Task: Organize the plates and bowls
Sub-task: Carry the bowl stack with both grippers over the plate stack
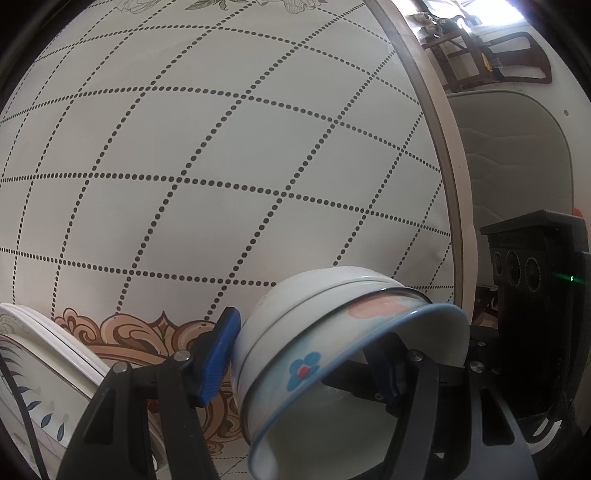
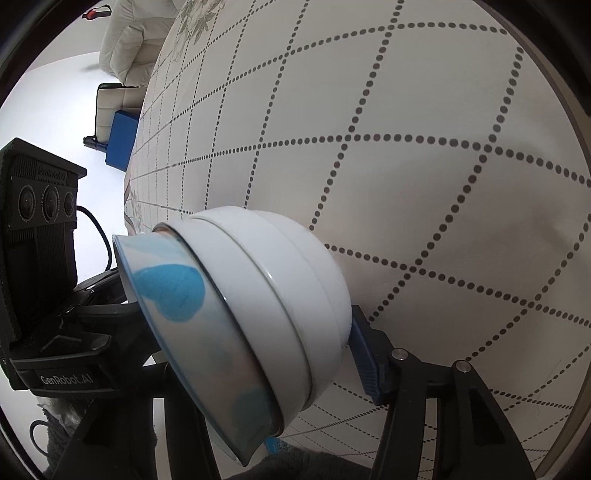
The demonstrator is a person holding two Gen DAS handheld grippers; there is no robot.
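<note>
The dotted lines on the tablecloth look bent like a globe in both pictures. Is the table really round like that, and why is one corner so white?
Left wrist view: the fisheye lens bows the tablecloth grid; window light blows out the top right. Right wrist view: same bulging on the tablecloth; the floor at left is overexposed, and the bowl stack up close looks slightly soft.

Two bowls; plate stack, count unclear.

Place: home, most likely a dining or living room.
Table: round tabletop under a white cloth with dotted diamond lines and printed flowers.
Seating: dark wooden chair by a bright window; pale cushioned sofa beyond the table edge.
Crockery: stacked plates, painted.
</note>
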